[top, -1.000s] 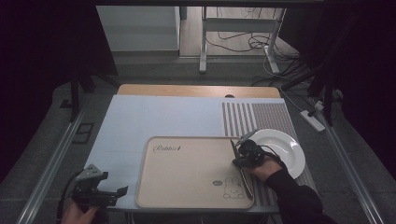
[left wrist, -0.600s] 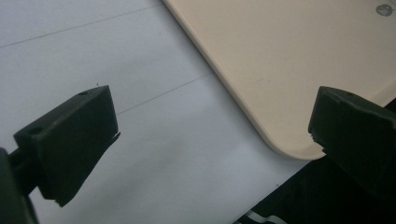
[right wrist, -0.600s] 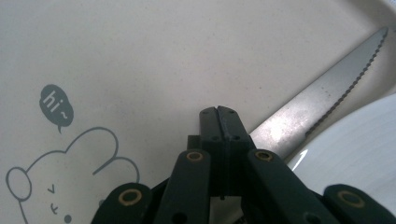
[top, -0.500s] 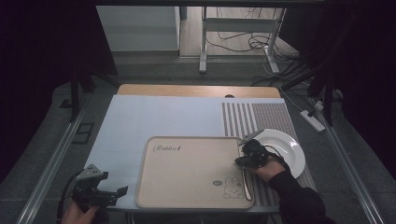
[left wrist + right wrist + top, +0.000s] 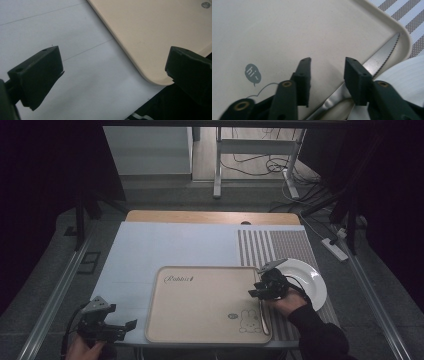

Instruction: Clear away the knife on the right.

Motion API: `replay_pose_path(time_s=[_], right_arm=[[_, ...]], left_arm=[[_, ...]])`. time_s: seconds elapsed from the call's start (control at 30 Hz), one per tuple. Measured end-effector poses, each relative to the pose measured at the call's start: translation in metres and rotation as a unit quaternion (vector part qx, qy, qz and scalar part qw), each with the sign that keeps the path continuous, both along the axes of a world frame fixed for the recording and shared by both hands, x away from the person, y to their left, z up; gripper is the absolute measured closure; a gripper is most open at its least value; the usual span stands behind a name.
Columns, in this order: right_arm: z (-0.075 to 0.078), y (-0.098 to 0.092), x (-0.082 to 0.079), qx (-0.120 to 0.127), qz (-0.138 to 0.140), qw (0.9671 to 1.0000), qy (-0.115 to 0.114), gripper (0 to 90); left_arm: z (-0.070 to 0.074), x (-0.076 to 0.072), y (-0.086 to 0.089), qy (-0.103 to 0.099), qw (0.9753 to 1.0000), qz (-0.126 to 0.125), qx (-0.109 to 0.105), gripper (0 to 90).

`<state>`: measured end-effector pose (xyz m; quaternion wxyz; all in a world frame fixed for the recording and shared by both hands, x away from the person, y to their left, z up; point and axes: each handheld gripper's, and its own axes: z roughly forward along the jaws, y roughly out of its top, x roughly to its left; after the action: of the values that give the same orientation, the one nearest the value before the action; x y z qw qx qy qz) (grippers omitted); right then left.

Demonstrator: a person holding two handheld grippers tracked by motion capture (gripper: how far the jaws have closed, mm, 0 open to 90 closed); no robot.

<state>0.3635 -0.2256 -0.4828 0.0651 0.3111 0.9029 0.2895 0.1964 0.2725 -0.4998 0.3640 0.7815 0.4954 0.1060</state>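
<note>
At the table's near left corner, the left hand-held gripper (image 5: 131,324) hovers with jaws spread wide over pale blue cloth, just beside the rounded corner of the smooth beige tray (image 5: 200,305). The right hand-held gripper (image 5: 253,293) hangs partly open above the tray's right edge. Its own view reveals a serrated steel knife (image 5: 375,61) along the rim, beside the white plate (image 5: 310,280).
</note>
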Motion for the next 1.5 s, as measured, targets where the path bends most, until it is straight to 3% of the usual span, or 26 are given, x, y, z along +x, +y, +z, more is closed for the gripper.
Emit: replay_pose_path(time_s=[0.23, 0.3, 0.37, 0.53, 1.0, 1.5], right_arm=[[0.002, -0.002, -0.003, 0.006, -0.016, 0.9998, -0.008, 38.5], [0.003, -0.003, -0.005, 0.013, -0.024, 0.9995, -0.018, 28.4], [0.005, -0.003, -0.007, 0.008, -0.032, 0.9990, -0.032, 23.7], [0.007, -0.011, -0.014, 0.026, -0.045, 0.9980, -0.036, 9.5], [0.007, -0.034, -0.031, 0.031, -0.067, 0.9958, -0.054, 0.1], [0.006, -0.063, -0.054, 0.052, -0.109, 0.9897, -0.077, 0.0]], left_arm=[[0.000, 0.000, 0.000, 0.000, 1.0000, -0.001, 0.001, 1.0], [0.000, 0.000, 0.000, 0.000, 1.0000, -0.001, 0.002, 1.0], [0.000, 0.000, 0.000, 0.000, 1.0000, -0.001, 0.002, 1.0], [0.000, 0.000, 0.000, 0.000, 1.0000, -0.001, 0.002, 1.0], [0.000, 0.000, -0.001, 0.000, 1.0000, -0.002, 0.004, 1.0], [0.000, -0.001, -0.001, 0.000, 1.0000, -0.002, 0.004, 1.0]])
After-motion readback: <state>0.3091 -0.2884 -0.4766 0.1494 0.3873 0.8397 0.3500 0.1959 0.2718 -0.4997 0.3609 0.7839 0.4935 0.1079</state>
